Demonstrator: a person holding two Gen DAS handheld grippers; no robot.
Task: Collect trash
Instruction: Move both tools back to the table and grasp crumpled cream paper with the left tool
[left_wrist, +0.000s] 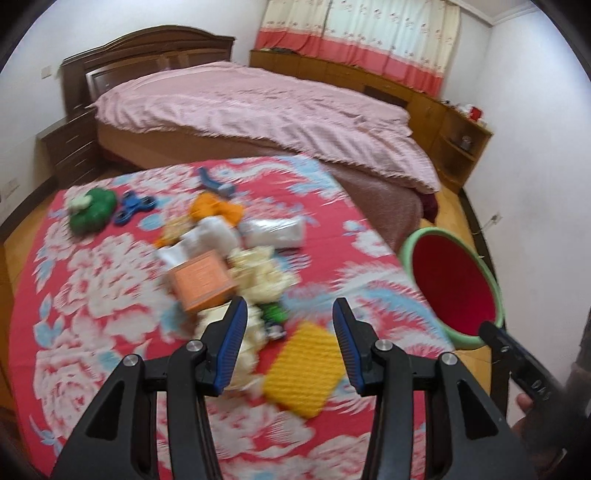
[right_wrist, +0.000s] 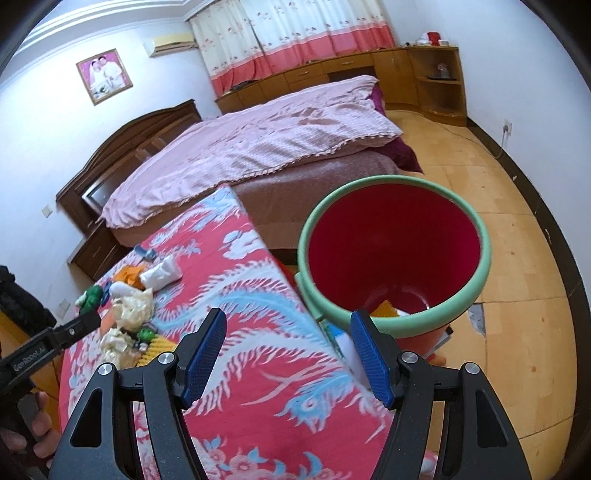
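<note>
A pile of trash lies on the table's red flowered cloth: an orange box, crumpled cream paper, a yellow ribbed sponge, a white plastic packet and orange scraps. My left gripper is open and empty, just above the sponge. A red bin with a green rim stands on the floor beside the table's right edge, with a yellow scrap inside. My right gripper is open and empty, over the table edge next to the bin. The bin also shows in the left wrist view.
A green toy and a blue spinner lie at the table's far left. A bed with a pink quilt stands behind the table. Wooden cabinets line the far wall. Wooden floor extends to the right.
</note>
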